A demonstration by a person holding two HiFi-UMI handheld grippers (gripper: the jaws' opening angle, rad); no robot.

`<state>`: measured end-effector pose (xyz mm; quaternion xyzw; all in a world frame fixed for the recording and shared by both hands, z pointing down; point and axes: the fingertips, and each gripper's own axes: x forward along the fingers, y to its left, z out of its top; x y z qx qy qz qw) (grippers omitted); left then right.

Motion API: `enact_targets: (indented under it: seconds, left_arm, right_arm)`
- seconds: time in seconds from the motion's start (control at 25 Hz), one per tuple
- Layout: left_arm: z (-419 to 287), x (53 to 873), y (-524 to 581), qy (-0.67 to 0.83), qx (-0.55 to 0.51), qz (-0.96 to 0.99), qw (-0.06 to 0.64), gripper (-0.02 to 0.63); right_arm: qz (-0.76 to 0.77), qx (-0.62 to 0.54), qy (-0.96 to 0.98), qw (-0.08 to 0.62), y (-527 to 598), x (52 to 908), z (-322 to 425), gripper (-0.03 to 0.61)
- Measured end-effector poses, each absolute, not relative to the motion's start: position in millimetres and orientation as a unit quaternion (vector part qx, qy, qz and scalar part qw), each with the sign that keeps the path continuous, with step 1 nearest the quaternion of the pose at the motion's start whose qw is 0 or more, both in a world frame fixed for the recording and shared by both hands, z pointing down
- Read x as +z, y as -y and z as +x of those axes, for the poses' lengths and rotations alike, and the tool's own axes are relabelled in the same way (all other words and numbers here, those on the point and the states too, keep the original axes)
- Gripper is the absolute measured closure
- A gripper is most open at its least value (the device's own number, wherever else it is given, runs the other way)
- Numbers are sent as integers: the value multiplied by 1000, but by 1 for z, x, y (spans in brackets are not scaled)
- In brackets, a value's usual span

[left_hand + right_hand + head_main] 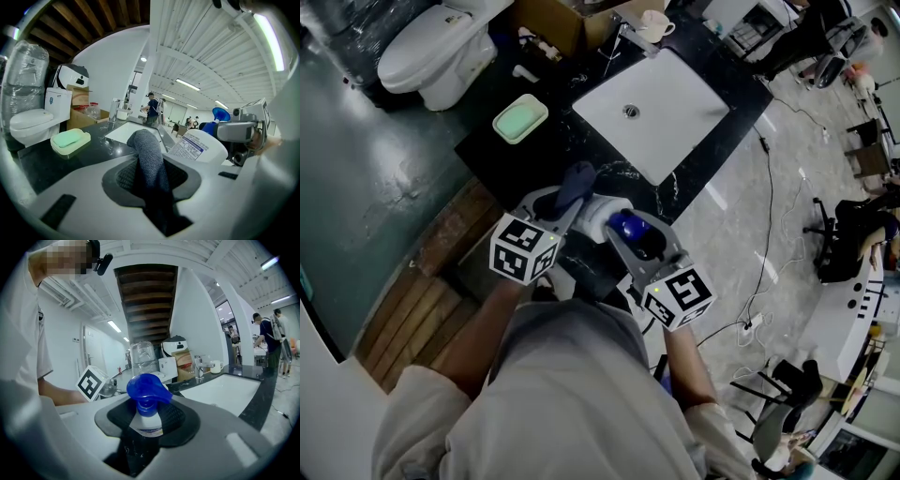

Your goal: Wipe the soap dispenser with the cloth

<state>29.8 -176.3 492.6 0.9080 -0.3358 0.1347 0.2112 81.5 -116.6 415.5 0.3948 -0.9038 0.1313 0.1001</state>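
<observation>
Holding: the right claw (pixel 630 240) (pixel 145 423) is clamped on the soap dispenser (pixel 602 214) (pixel 147 389), its pads on the neck just under the blue pump head.
Left claw: the left claw (pixel 568 201) (pixel 151 174) is closed on a dark grey cloth (pixel 578 180) (pixel 148 154), and a rounded fold of the cloth stands out past the pads.
Landmark: the white sink (pixel 686 101) (pixel 125 132) (pixel 226 388) is set into the black bench (pixel 502 161).
Soap dispenser, place: it is on the person's side of the sink, at the near edge of the bench. It lies tilted over, with the white body pointing to the left claw and the pump head to the right claw.
Cloth, place: it is also on the near side of the sink, just beside the dispenser's white body on its left. Whether the two touch I cannot tell.
Label: in the left gripper view the dispenser's printed label faces the camera, to the right of the cloth.
Soap dish: a pale green soap dish (pixel 520 118) (pixel 70 139) sits on the bench to the left of the sink, well apart from both claws.
Far side of the sink: a tap and a white mug (pixel 654 23) (pixel 216 365) stand there.
Toilet: a white toilet (pixel 441 42) (pixel 28 120) stands on the floor beyond the bench, further left of the sink than the soap dish.
Person: both forearms reach forward to the claws, in a light short-sleeved shirt.
</observation>
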Motion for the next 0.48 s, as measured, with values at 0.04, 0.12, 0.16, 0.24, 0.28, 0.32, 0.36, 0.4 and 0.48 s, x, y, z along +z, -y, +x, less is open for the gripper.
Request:
enact_targets:
  seconds: [0.04, 0.12, 0.16, 0.24, 0.28, 0.32, 0.36, 0.4, 0.48]
  left_arm:
    - [30, 492, 176, 335, 133, 908, 212, 523]
    - [30, 491, 174, 334, 133, 909, 212, 523]
    - [30, 490, 173, 333, 132, 909, 211, 523]
    - [31, 485, 171, 331, 129, 911, 208, 523]
    - [31, 483, 170, 329, 127, 912, 207, 523]
    - [31, 480, 170, 328, 125, 913, 206, 523]
    - [32, 478, 169, 327, 124, 914, 205, 523]
    - [31, 477, 168, 325, 122, 915, 204, 523]
    - [31, 473, 167, 323, 119, 917, 202, 523]
  right_arm:
    - [395, 132, 904, 99, 116, 415, 82, 442]
    - [395, 131, 904, 99, 116, 415, 81, 442]
    - [394, 130, 904, 99, 116, 415, 80, 442]
    - [393, 129, 905, 98, 115, 414, 79, 442]
    - [393, 128, 905, 97, 114, 414, 78, 443]
    - [393, 129, 905, 96, 114, 413, 77, 442]
    - [393, 129, 906, 95, 114, 413, 77, 442]
    - [392, 129, 906, 95, 114, 413, 76, 442]
    - [391, 129, 907, 95, 114, 413, 74, 442]
